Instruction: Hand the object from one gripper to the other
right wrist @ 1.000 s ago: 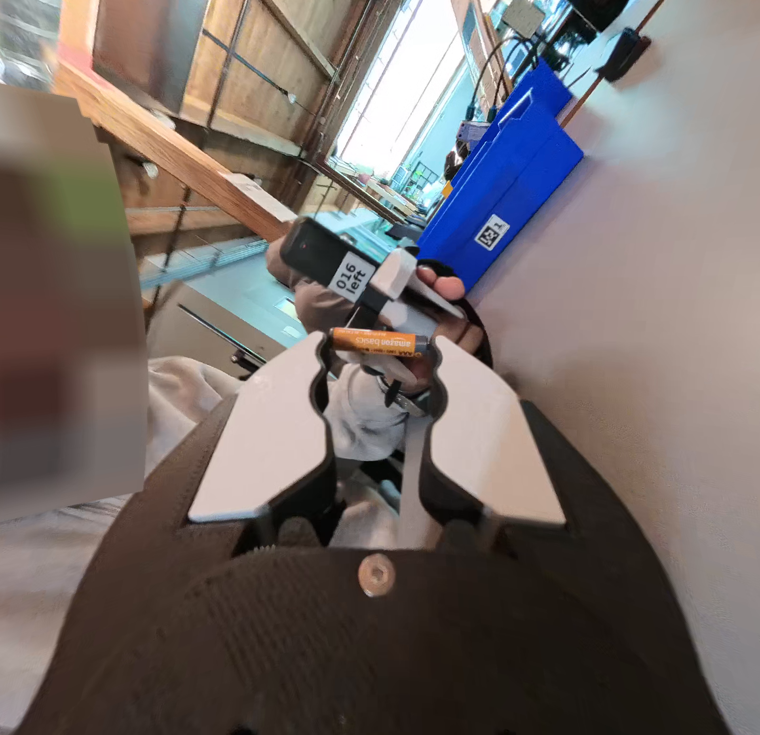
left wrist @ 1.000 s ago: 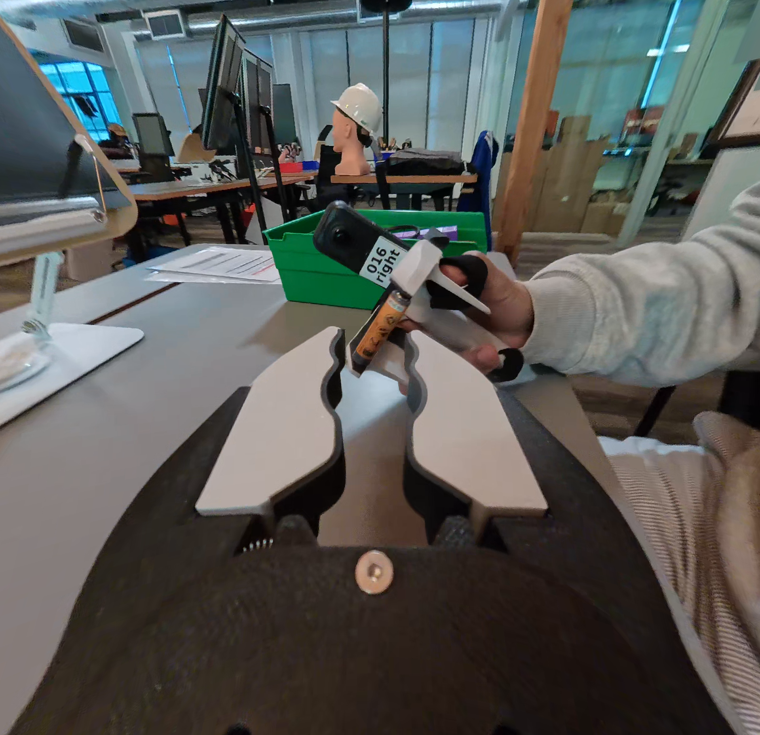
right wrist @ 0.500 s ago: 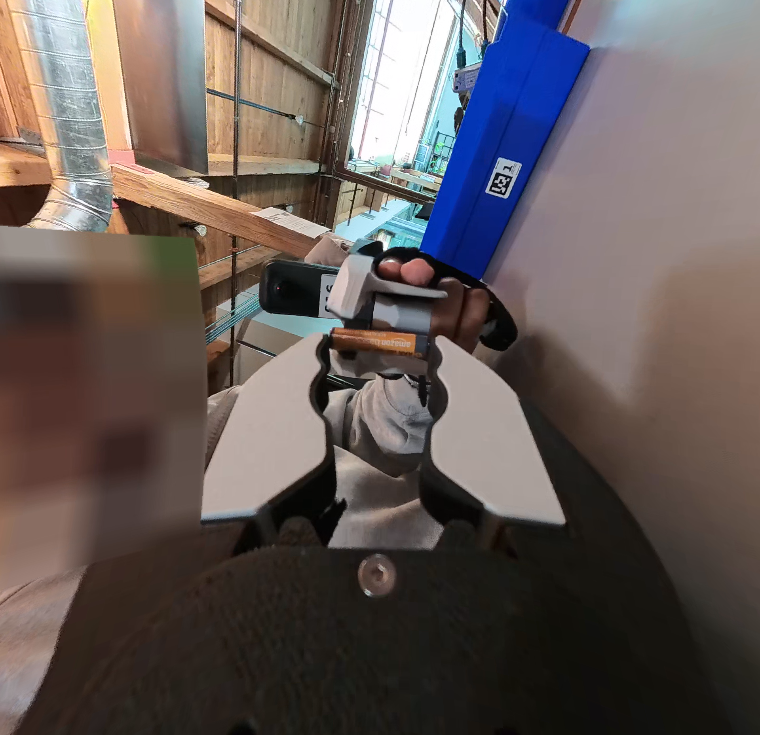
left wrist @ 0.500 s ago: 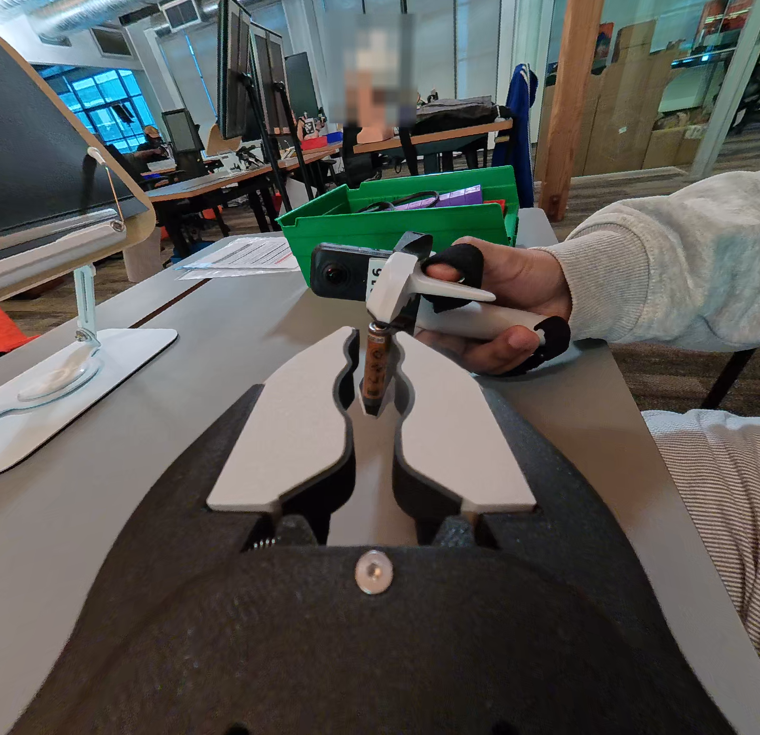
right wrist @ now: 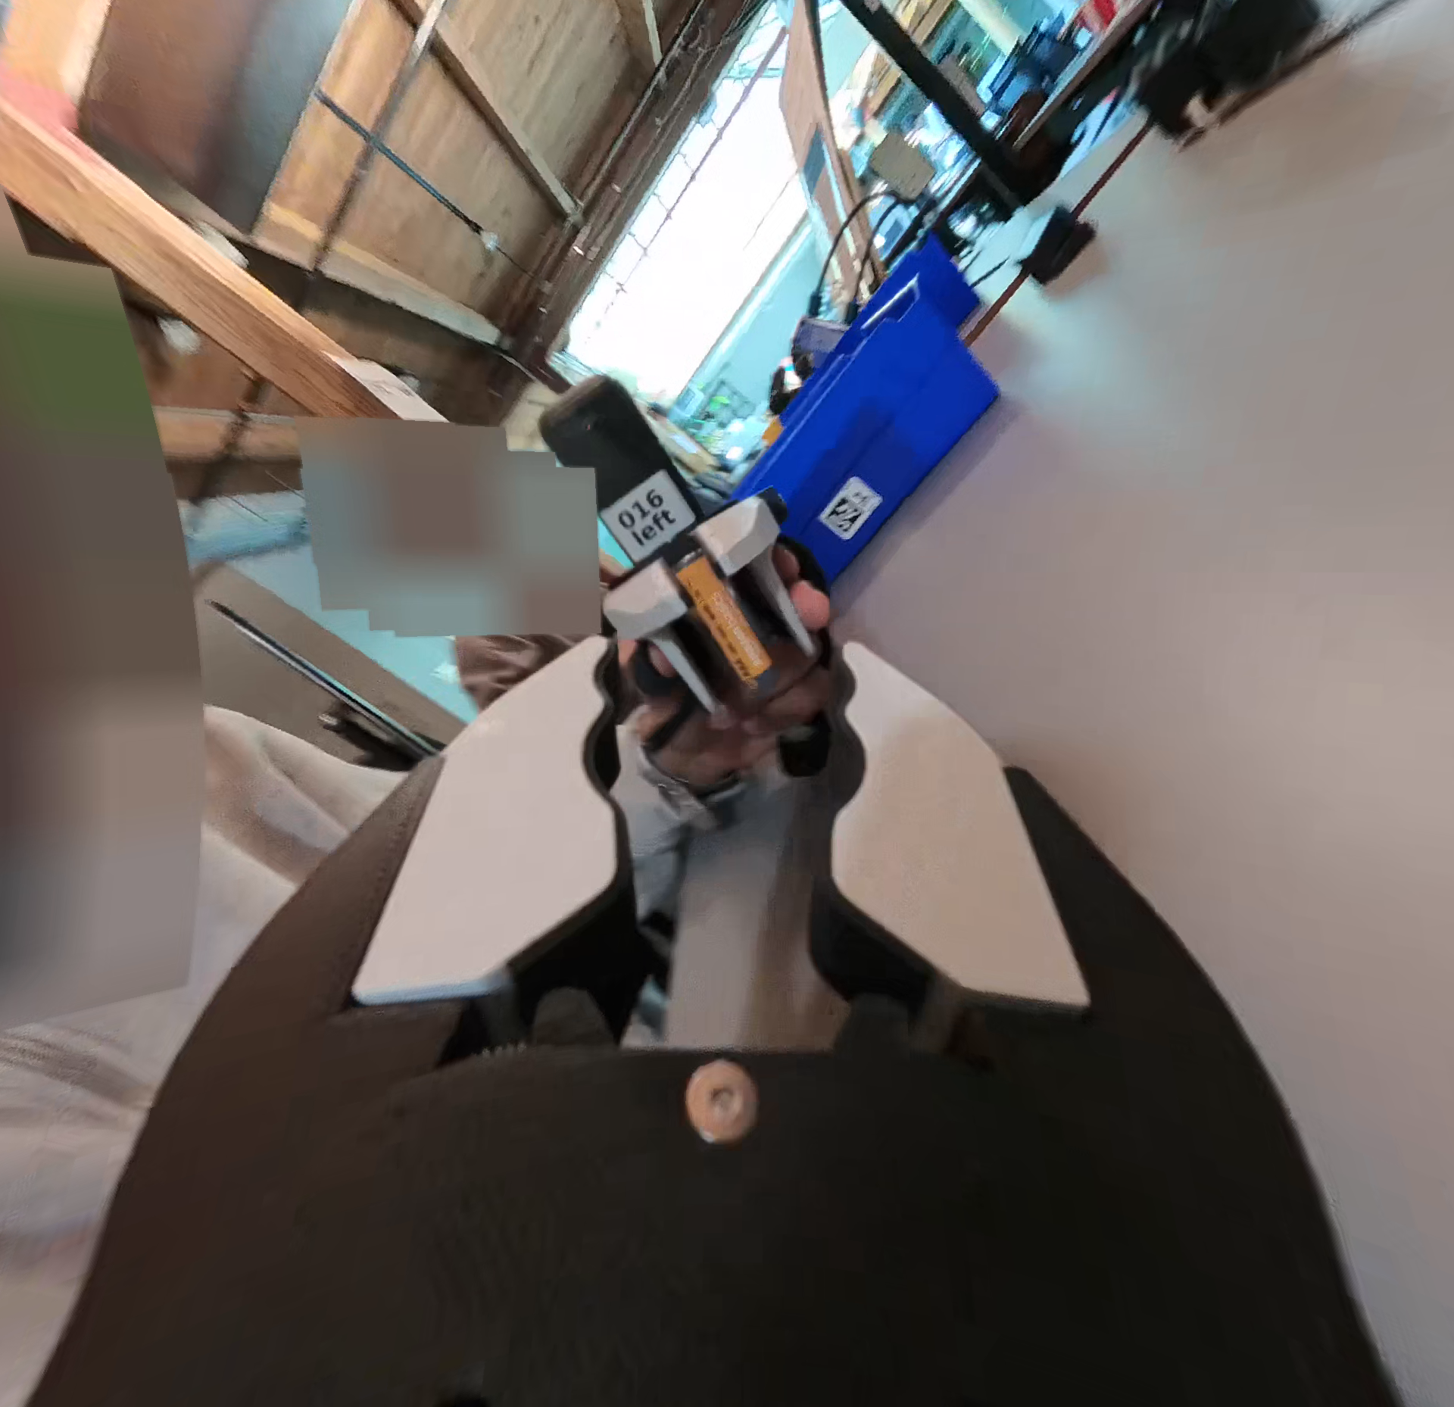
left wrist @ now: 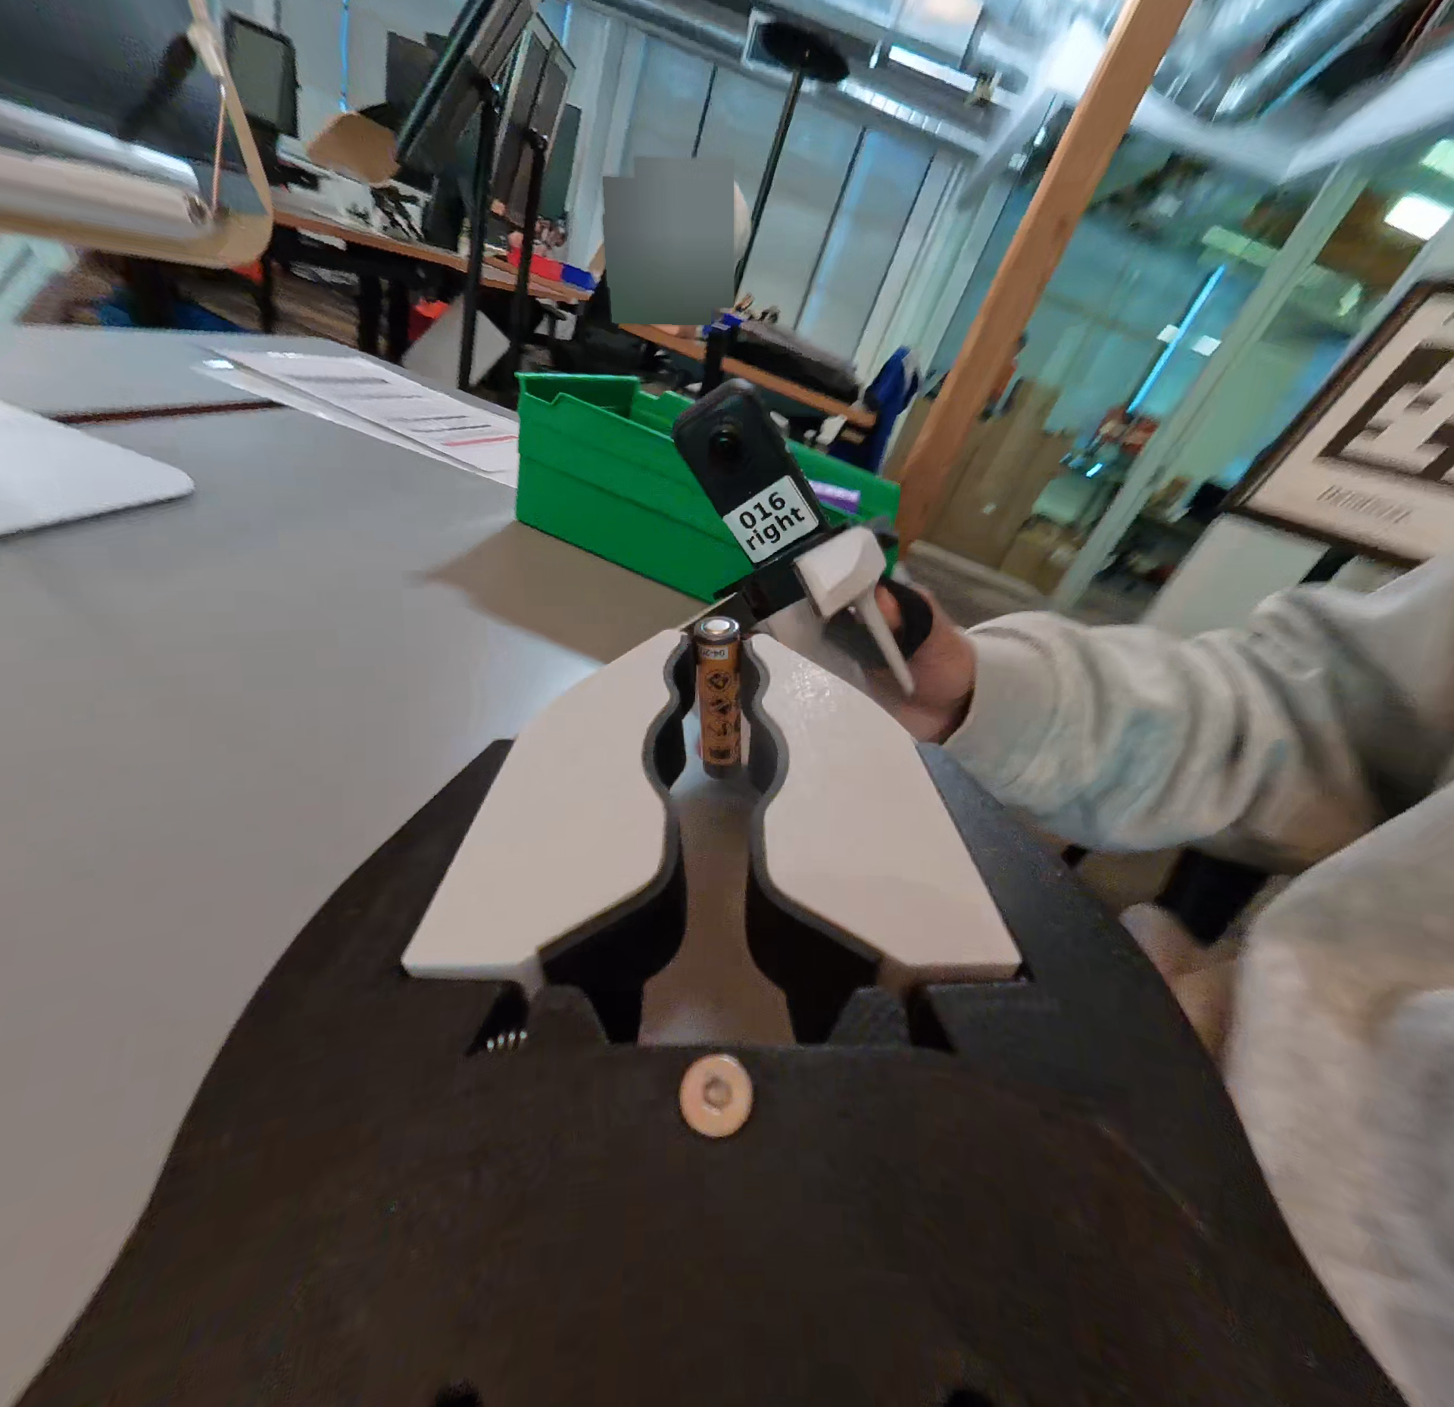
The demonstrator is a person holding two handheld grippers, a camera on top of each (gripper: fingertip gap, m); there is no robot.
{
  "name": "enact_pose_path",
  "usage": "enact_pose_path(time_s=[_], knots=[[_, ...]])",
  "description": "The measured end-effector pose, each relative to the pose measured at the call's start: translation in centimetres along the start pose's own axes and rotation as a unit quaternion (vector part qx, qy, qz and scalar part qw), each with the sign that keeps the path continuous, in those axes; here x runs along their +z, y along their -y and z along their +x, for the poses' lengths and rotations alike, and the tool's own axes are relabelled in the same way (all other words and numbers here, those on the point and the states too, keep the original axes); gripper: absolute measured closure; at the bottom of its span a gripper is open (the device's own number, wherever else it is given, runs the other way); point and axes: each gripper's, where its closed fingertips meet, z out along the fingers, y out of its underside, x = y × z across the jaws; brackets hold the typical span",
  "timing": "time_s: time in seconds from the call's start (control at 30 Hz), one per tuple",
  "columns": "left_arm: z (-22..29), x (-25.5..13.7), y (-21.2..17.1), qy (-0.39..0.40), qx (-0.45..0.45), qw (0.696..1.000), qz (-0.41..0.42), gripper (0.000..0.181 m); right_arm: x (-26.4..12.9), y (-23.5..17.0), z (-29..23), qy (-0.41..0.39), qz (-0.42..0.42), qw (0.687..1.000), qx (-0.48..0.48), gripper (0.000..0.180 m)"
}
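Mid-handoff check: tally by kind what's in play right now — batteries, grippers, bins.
Batteries: 1, battery, clamped in the left gripper
Grippers: 2, with the right gripper open
Bins: 2, green bin and blue bin
Total: 5

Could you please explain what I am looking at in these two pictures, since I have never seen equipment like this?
There is no robot here: a person holds one hand-held gripper in each hand, and each carries a wide-angle camera looking along its two pale fingers. The left camera's picture shows the left hand-held gripper shut on an orange battery above a grey table, where a green bin and papers lie. The right camera's picture shows the right hand-held gripper open and empty, with that battery seen farther off in the other gripper and a blue bin beyond. The blurred patches were added afterwards.
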Motion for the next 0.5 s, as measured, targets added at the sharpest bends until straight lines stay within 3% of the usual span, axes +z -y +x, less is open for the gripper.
enact_pose_path(time_s=[0.03,0.2,0.5], knots=[[-0.1,-0.2,0.2,-0.012,-0.027,1.0,0.007,0.17,0.0,0.0,0.0,-0.015,-0.004,0.999,-0.043,0.129],[0.3,-0.3,0.0,-0.049,-0.065,0.997,0.004,0.17,0.7,-1.1,-0.6,-0.046,-0.043,0.98,-0.189,0.144],[2.0,0.4,-0.4,-0.088,-0.07,0.994,-0.006,0.171,1.5,-2.8,-1.3,-0.039,-0.094,0.967,-0.233,0.158]])
